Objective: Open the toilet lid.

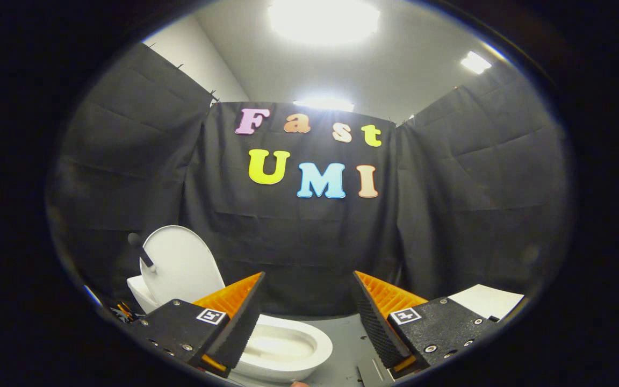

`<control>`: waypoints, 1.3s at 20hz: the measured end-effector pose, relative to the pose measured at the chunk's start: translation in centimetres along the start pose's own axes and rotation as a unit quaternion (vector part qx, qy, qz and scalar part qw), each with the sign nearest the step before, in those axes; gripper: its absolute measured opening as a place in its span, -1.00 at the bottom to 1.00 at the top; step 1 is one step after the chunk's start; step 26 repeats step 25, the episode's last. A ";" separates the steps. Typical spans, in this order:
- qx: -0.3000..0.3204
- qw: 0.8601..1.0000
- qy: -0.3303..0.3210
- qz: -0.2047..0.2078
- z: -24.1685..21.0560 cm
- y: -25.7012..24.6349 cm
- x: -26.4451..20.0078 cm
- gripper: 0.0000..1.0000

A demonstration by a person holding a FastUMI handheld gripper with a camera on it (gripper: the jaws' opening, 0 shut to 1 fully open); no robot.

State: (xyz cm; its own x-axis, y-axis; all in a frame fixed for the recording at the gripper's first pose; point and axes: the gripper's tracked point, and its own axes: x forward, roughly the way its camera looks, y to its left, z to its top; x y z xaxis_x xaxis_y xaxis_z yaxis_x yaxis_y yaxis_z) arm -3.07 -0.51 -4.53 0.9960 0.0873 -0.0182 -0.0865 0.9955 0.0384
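Lid up: the job looks done.
The lid (180, 266) stands raised behind the bowl (288, 349), left of the gripper (309, 317), whose fingers are spread wide, holding nothing; nothing seems left but pulling away.

No readable text; square code markers (211, 315) on the spread-apart hand-held gripper (308, 279).

Gripper-mounted fisheye looked forward along its parted fingers (250, 317), slightly upward, close above toilet bowl (288, 349), facing booth's back wall (299, 242).
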 end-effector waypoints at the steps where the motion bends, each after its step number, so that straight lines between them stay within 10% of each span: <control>1: 0.002 1.000 0.000 -0.001 0.0 -0.2 -0.1 0.90; 26: 0.001 0.999 0.046 0.000 -2.2 2.7 0.9 0.90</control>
